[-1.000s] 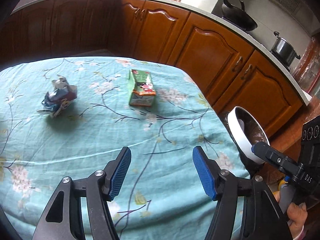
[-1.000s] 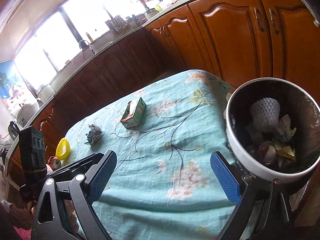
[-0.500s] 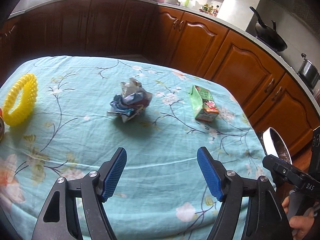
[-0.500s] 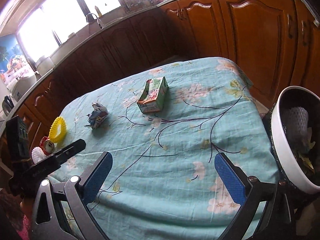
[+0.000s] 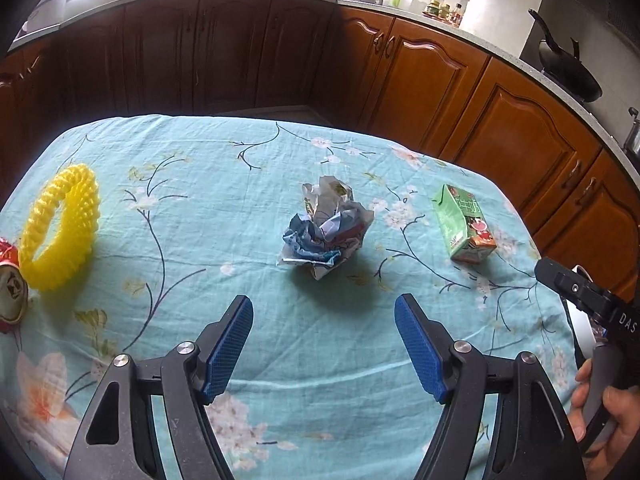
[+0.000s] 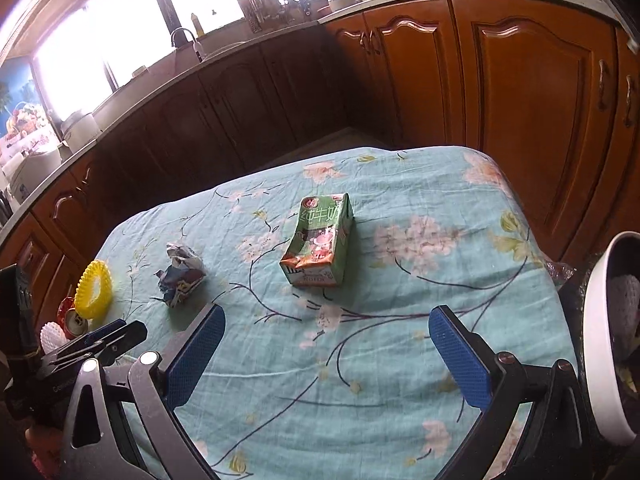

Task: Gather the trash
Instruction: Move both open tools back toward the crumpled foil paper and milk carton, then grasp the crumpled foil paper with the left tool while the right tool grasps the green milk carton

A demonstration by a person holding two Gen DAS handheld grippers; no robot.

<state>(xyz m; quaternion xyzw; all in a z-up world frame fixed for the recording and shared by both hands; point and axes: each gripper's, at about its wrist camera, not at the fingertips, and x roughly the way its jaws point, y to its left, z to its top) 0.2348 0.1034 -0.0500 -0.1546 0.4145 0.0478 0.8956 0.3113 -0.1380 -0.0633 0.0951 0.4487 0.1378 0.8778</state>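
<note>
While the crumpled wrapper [image 5: 326,229] lies mid-desk ahead of our left gripper [image 5: 323,354], whose jaws have just been opening with nothing between them, the green milk carton [image 6: 320,240] lies before our right gripper [image 6: 326,360]. Its jaws gape wide, empty. The white bin [image 6: 600,360] stands at the desk's [image 6: 360,400] right edge.

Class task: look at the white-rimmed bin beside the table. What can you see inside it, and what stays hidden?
Inside the bin, only a white foam net and dark lining show. The rim and frame edge hide everything else.
</note>
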